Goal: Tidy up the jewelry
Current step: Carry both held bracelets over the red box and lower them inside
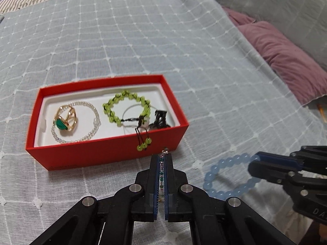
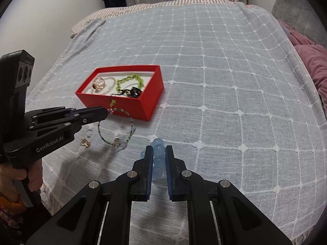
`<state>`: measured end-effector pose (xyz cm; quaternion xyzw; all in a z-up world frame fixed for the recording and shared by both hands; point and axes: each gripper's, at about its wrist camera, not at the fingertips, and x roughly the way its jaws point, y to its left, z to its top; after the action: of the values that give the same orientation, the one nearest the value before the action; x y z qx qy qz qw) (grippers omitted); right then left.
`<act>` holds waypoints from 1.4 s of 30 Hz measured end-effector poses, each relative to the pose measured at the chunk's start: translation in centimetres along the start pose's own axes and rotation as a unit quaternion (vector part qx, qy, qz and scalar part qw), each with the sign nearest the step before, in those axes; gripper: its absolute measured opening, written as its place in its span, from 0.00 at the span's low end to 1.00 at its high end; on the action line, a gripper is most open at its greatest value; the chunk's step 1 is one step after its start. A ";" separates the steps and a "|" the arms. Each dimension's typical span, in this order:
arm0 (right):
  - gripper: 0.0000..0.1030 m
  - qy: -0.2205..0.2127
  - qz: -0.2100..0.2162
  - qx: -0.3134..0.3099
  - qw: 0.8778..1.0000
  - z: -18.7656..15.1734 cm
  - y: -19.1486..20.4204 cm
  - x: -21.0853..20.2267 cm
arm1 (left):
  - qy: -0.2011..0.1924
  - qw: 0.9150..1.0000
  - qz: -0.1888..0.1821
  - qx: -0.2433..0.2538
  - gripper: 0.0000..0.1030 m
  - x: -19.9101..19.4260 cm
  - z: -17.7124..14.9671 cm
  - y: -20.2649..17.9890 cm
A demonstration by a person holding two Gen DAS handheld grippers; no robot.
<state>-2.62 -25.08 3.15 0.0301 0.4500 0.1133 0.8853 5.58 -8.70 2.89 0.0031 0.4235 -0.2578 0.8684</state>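
Left gripper [image 1: 162, 159] was clamped on a thin beaded bracelet [image 2: 120, 126]; in the left wrist view the strand ran lengthwise between the blue pads, pointing toward the red box [image 1: 114, 155]. In the right wrist view its loop hung below the fingertips, lower end trailing near the bedspread [image 2: 224, 81], just in front of the box's near wall.

Right gripper [image 2: 159, 153] was closed on a pale blue bead bracelet [image 1: 226, 175]; round translucent beads sat in a line along the finger axis, the ring standing out from the jaws, lifted off the cloth.

The box was rectangular, matte red card with a white moulded liner, long axis running across the left wrist view. Inside: a gold ring with a green stone [image 1: 66, 119], a clear bead bracelet [image 1: 90, 122], a green bead bracelet [image 1: 126, 108] whose tassel draped over the near wall, and 1 dark item I could not identify.

Around the box the grey-blue grid-stitched bedspread lay open on all sides. 2 small pieces [image 2: 85, 140] lay on the cloth under the left gripper.
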 end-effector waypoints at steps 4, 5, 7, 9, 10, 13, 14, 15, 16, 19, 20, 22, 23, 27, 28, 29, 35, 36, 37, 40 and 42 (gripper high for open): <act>0.12 -0.007 0.005 -0.006 1.000 0.6 0.8 -0.3 | -0.013 1.000 -0.007 -0.006 0.00 -0.8 0.6 0.0; 0.12 -0.009 0.006 -0.006 1.000 0.7 1.0 -0.3 | -0.017 1.000 -0.008 -0.008 0.00 -1.1 0.7 0.0; 0.12 -0.014 0.009 -0.006 1.000 1.1 1.2 -0.5 | -0.026 1.000 -0.013 -0.013 0.00 -1.7 1.0 0.2; 0.12 -0.019 0.011 -0.005 1.000 1.6 1.4 -0.6 | -0.034 0.999 -0.017 -0.017 0.00 -2.2 1.5 0.2; 0.12 -0.022 0.011 -0.005 1.000 2.0 1.5 -0.7 | -0.038 0.999 -0.018 -0.019 0.00 -2.4 1.8 0.3; 0.12 -0.035 0.009 -0.002 0.999 2.9 1.7 -1.0 | -0.055 0.998 -0.024 -0.029 0.00 -3.2 2.6 0.5; 0.12 -0.039 0.008 -0.001 0.999 3.2 1.7 -1.1 | -0.061 0.997 -0.027 -0.032 0.00 -3.5 3.0 0.6; 0.12 -0.044 0.008 0.002 0.999 3.6 1.7 -1.2 | -0.065 0.997 -0.029 -0.034 0.00 -3.6 3.2 0.6; 0.12 -0.048 0.008 0.004 0.999 3.9 1.6 -1.3 | -0.070 0.996 -0.031 -0.036 0.00 -3.7 3.5 0.7; 0.12 -0.055 0.012 0.013 0.998 4.8 1.5 -1.4 | -0.079 0.995 -0.042 -0.044 0.00 -3.5 4.5 1.0; 0.12 -0.056 0.012 0.015 0.998 5.1 1.6 -1.4 | -0.081 0.995 -0.044 -0.046 0.00 -3.4 4.7 1.1; 0.12 -0.061 0.007 0.015 0.998 5.6 1.8 -1.2 | -0.088 0.994 -0.048 -0.053 0.00 -2.9 5.2 1.6; 0.12 -0.063 0.003 0.013 0.998 5.8 1.9 -1.1 | -0.089 0.993 -0.047 -0.057 0.00 -2.5 5.3 1.9; 0.12 -0.078 -0.013 0.005 0.997 6.9 2.7 -1.0 | -0.084 0.992 -0.028 -0.085 0.00 -1.0 5.2 4.2; 0.12 -0.081 -0.014 0.004 0.997 7.1 2.9 -1.0 | -0.079 0.992 -0.022 -0.095 0.00 -0.7 5.0 4.9; 0.12 -0.085 -0.015 0.003 0.996 7.4 3.1 -0.9 | -0.076 0.992 -0.017 -0.104 0.00 -0.4 4.9 5.5; 0.12 -0.094 0.000 -0.007 0.996 9.4 5.2 0.3 | -0.061 0.989 0.024 -0.131 0.00 0.6 4.2 8.1; 0.12 -0.095 0.005 -0.009 0.995 9.8 5.7 0.6 | -0.058 0.989 0.031 -0.132 0.00 0.7 4.1 8.3; 0.12 -0.095 0.010 -0.011 0.995 10.1 6.2 0.9 | -0.056 0.989 0.034 -0.133 0.00 0.8 4.0 8.5; 0.12 -0.095 0.034 -0.013 0.995 10.8 7.5 1.9 | -0.053 0.988 0.031 -0.143 0.00 1.1 3.7 9.2; 0.12 -0.094 0.053 -0.010 0.994 11.1 7.8 2.7 | -0.050 0.988 0.023 -0.147 0.00 1.2 3.7 9.5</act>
<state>6.46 -16.29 8.82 0.0552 0.3617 0.1609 0.9166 13.16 -1.87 2.32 -0.1274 0.4130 -0.1726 0.8851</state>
